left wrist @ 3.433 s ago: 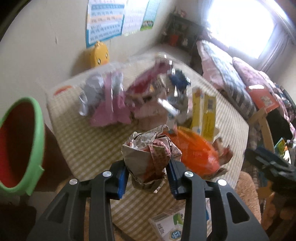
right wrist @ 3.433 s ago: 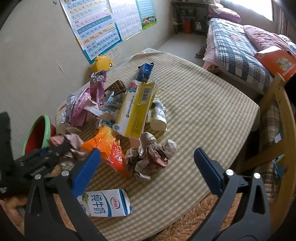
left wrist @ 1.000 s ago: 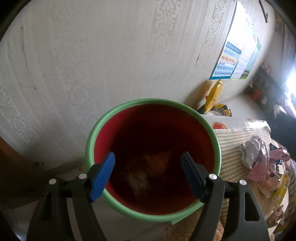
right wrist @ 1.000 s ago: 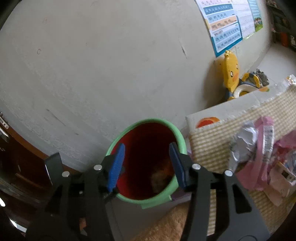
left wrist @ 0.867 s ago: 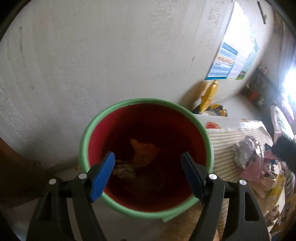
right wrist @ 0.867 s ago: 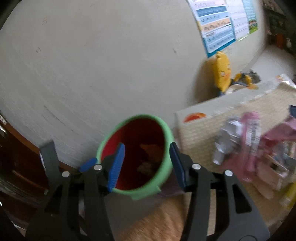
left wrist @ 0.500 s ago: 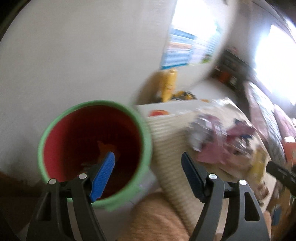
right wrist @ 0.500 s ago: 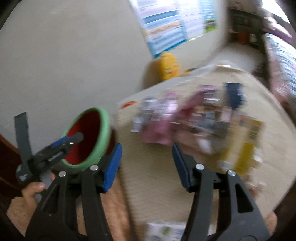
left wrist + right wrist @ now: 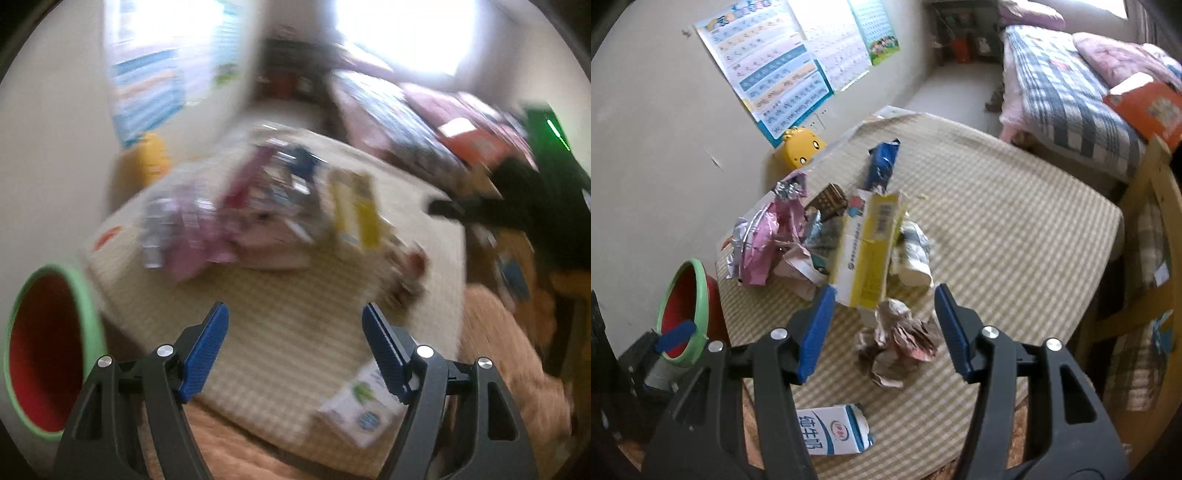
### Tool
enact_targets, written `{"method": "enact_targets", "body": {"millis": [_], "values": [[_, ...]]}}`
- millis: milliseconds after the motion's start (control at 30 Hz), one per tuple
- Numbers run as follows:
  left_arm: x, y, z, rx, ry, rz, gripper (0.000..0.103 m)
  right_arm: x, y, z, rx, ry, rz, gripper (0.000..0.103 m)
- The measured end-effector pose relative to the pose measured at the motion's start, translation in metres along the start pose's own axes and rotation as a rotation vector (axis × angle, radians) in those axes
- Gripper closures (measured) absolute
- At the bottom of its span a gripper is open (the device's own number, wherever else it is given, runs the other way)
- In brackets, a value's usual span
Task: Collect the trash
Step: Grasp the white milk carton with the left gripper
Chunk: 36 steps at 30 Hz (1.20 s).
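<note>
My right gripper [image 9: 884, 325] is open and empty above a crumpled paper ball [image 9: 897, 343] on the checked table [image 9: 1015, 236]. Behind the ball lie a yellow carton [image 9: 868, 251], pink wrappers [image 9: 768, 240], a blue wrapper [image 9: 882, 166] and a white crumpled pack [image 9: 912, 254]. A milk carton [image 9: 831, 432] lies at the near edge. The green-rimmed red bin [image 9: 687, 321] stands left of the table. My left gripper [image 9: 295, 339] is open and empty over the table's near edge; its view is blurred, with the bin [image 9: 44, 354] at lower left and the milk carton [image 9: 362, 410] low right.
A yellow duck-shaped seat [image 9: 803, 147] stands by the wall under posters [image 9: 783, 62]. A bed [image 9: 1082, 88] is at the far right and a wooden chair [image 9: 1145, 229] stands by the table's right side. A tan rug [image 9: 509, 369] lies below the table.
Both grippers swung away from the bin and back toward the table. The paper ball and orange wrapper held earlier went into the bin. The left view is now motion-blurred.
</note>
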<state>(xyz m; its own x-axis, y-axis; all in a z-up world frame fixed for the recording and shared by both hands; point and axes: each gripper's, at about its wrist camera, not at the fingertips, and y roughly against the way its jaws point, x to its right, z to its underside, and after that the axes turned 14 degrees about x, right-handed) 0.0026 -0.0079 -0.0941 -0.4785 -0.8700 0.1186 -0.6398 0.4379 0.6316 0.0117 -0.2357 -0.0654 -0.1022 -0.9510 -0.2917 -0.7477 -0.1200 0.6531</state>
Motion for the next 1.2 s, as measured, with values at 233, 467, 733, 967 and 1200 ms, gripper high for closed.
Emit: {"method": "enact_targets", "body": {"millis": [233,467,733,967,1200], "values": [[0.056,-0.026,0.032,-0.206,-0.231,0.162,0.028,0.005,0.001,0.009,-0.014,-0.031,-0.019,0.048],[0.072,-0.051,0.044,-0.315,-0.273,0.213,0.027,0.013,-0.003,0.015,-0.037,-0.065,-0.016,0.044],[0.077,-0.071,0.055,-0.379,-0.285,0.180,0.033,0.022,-0.010,0.024,-0.073,-0.089,-0.005,0.044],[0.059,-0.055,0.042,-0.308,-0.225,0.172,0.046,0.020,-0.020,0.035,-0.117,-0.097,-0.007,0.045],[0.020,-0.030,0.019,-0.217,-0.121,0.099,0.047,0.022,-0.032,0.047,-0.163,-0.111,0.003,0.045]]}}
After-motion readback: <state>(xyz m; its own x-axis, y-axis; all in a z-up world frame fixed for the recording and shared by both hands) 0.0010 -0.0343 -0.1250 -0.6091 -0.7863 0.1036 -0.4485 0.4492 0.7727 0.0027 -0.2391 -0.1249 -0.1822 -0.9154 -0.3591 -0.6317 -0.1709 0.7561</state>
